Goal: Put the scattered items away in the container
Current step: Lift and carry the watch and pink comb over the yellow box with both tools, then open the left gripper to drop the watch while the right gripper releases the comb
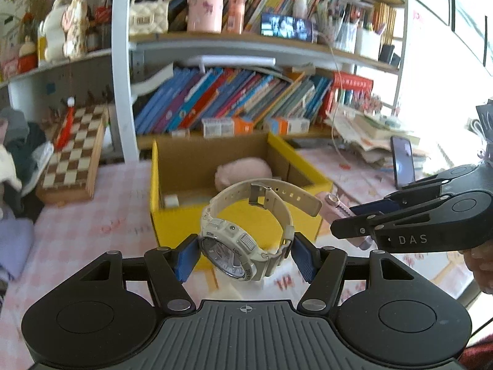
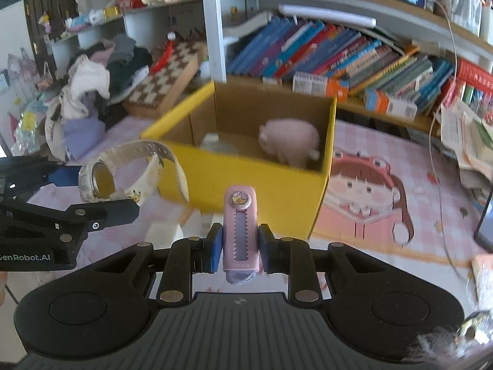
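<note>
Left gripper [image 1: 243,254] pinches stiff-cased white plastic wristwatch [image 1: 238,243], floppy strap; right gripper [image 2: 239,248] pinches light rigid pink retractable eraser [image 2: 239,231]; both before yellow cardboard box [image 2: 246,178].

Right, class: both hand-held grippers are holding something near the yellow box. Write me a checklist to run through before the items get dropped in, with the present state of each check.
1. Left hand-held gripper grips the white watch between its blue pads: ok.
2. Right hand-held gripper is clamped on the pink utility knife: ok.
3. Yellow box is open on top, with free floor beside the pink plush pig: ok.
4. Either item is already above the box opening: not ok; both appear short of the near wall.
5. Knife blade retracted: cannot tell.
6. The two grippers are apart: ok, though close together.
</note>
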A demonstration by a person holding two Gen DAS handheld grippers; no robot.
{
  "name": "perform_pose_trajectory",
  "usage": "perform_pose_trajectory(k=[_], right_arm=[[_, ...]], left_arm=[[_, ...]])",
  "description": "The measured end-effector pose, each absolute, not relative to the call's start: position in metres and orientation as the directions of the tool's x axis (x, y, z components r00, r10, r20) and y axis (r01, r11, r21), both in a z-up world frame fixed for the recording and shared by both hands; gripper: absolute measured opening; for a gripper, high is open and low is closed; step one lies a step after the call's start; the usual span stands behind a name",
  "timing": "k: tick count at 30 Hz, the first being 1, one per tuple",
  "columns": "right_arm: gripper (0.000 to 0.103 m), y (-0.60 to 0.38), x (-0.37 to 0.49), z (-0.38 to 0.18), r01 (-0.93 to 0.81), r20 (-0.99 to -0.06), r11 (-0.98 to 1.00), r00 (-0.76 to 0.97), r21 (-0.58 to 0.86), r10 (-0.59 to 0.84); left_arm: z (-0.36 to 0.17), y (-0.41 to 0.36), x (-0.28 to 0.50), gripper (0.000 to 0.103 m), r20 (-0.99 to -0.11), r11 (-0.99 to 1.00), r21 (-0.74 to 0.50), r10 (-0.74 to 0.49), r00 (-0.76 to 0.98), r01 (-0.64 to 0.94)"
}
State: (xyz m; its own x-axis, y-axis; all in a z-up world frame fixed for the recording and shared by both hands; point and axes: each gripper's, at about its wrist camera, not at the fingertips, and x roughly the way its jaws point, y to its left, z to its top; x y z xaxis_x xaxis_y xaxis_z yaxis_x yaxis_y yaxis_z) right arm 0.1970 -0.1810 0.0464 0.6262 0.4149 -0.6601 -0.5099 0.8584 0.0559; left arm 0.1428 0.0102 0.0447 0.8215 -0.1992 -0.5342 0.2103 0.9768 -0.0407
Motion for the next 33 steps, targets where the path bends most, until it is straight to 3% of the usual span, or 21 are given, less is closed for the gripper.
perform_pose_trajectory(k=[15, 29, 33], right_arm=[[0.023, -0.161, 0.287, 0.089, -0.608, -0.612, 0.794, 0.637, -0.026, 0.468], [0.023, -0.124, 0.379, 0.046, -0.724, -0.733, 0.689, 0.486, -0.033, 0.476], [0.023, -0.116, 0.4, 0.027, -0.756, -0.793, 0.654, 0.408, -0.016, 0.453]], left_arm=[[0.075, 0.011, 0.226, 0.064, -0.496, 0.981, 0.055, -0.137, 0.857, 0.188], [0.047, 0.02, 0.327, 0.064, -0.669, 0.99, 0.055, -0.061, 0.741, 0.131], [0.036, 0.015, 0.351, 0.064, -0.719, 0.981, 0.113, -0.027, 0.695, 0.156]])
